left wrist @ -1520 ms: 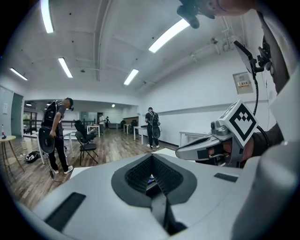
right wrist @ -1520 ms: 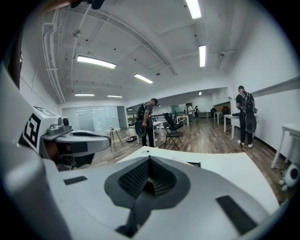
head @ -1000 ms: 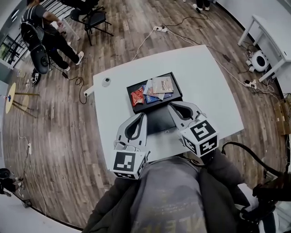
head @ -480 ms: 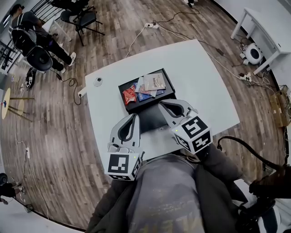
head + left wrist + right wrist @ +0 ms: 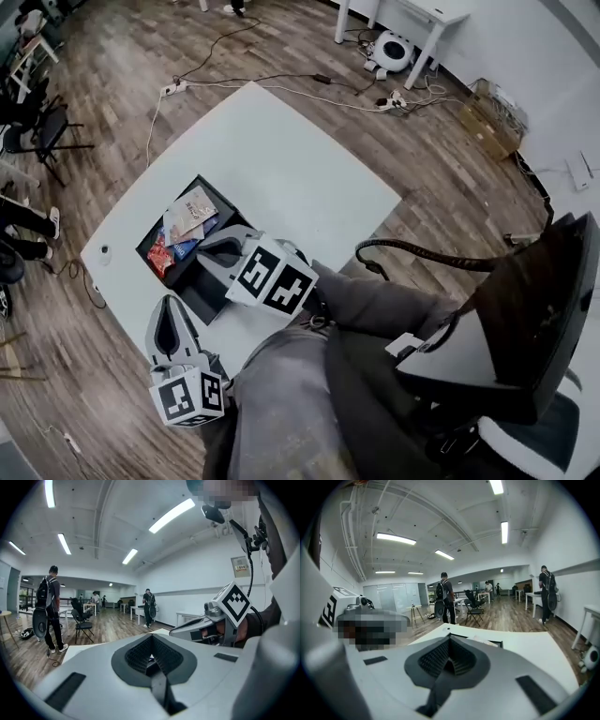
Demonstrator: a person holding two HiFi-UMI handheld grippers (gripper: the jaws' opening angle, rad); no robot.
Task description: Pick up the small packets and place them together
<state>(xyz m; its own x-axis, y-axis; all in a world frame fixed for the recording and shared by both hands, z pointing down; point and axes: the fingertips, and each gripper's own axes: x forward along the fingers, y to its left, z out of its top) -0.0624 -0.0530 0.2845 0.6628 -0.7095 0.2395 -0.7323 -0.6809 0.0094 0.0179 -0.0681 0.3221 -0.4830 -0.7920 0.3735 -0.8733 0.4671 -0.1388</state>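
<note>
As small shiny packets (image 5: 185, 225) share the flat black tray (image 5: 199, 292), the job looks done: left gripper (image 5: 151, 638) and right gripper (image 5: 450, 638), jaws clenched empty, may rest.

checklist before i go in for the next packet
1. Packets located: ok. The red packet, blue packet and tan packet lie close together in the black tray.
2. Left gripper empty: ok. Its jaws are together with nothing between them.
3. Right gripper empty: ok. Its jaws are together with nothing between them.
4. Jaws open for a pick: not ok. Both are shut.
5. Packets left loose on the table: cannot tell. The grippers and the person's body hide its near part.
</note>
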